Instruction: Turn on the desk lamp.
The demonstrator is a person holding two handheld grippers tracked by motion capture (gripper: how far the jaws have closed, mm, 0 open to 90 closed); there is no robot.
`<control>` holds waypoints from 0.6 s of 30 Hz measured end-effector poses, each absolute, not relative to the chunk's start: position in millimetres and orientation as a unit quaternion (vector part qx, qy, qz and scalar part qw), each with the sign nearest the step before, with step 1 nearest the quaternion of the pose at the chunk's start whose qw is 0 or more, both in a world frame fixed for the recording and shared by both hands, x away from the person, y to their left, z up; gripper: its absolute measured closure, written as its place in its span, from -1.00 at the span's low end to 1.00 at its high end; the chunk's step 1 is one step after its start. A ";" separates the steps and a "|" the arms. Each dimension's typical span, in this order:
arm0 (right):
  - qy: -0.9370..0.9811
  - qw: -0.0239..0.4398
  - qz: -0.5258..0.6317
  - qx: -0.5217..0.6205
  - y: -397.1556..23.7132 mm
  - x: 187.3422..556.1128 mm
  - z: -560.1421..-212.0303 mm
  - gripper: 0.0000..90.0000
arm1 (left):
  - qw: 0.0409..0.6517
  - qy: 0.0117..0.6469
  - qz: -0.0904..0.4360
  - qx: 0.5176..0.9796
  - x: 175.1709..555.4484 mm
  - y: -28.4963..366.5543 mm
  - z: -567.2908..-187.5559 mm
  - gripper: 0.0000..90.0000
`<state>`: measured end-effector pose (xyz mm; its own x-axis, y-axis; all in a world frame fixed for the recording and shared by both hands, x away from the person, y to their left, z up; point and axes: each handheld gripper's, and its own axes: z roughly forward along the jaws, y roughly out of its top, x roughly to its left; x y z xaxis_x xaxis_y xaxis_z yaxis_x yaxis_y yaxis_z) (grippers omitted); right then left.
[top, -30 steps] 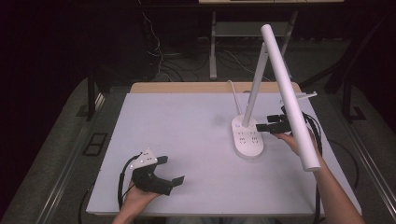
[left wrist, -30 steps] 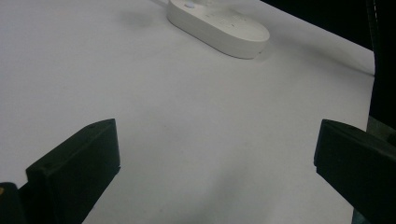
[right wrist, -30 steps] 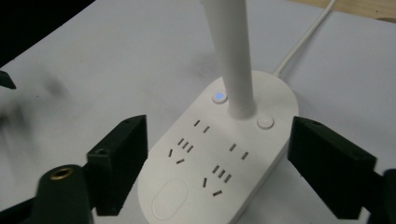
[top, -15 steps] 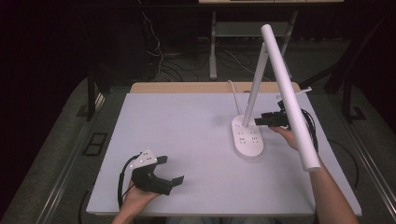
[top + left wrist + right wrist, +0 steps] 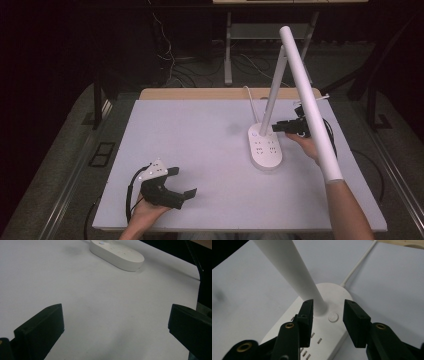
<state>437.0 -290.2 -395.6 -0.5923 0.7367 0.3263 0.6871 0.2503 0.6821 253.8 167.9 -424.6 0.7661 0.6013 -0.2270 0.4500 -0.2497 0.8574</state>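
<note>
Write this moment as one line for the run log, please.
right tongs: closing, above lamp base near round button, nothing gripped | left tongs: open, resting on table

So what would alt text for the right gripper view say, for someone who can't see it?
Two black tongs, a gap between them, hover just above a white desk lamp base with socket slots, flanking the foot of its slanted white stem and a small round button. A white cord trails away across the pale table.
</note>
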 end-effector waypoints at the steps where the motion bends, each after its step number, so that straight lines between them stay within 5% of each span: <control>1: 0.790 0.030 0.415 0.450 -290.2 437.0 -395.6 0.36 | 0.513 0.334 0.074 0.787 253.9 168.0 -424.6 -1.00; 18: 0.785 0.024 0.412 0.462 -285.0 449.3 -417.3 0.68 | 0.513 0.333 0.073 0.788 254.1 168.2 -424.7 -1.00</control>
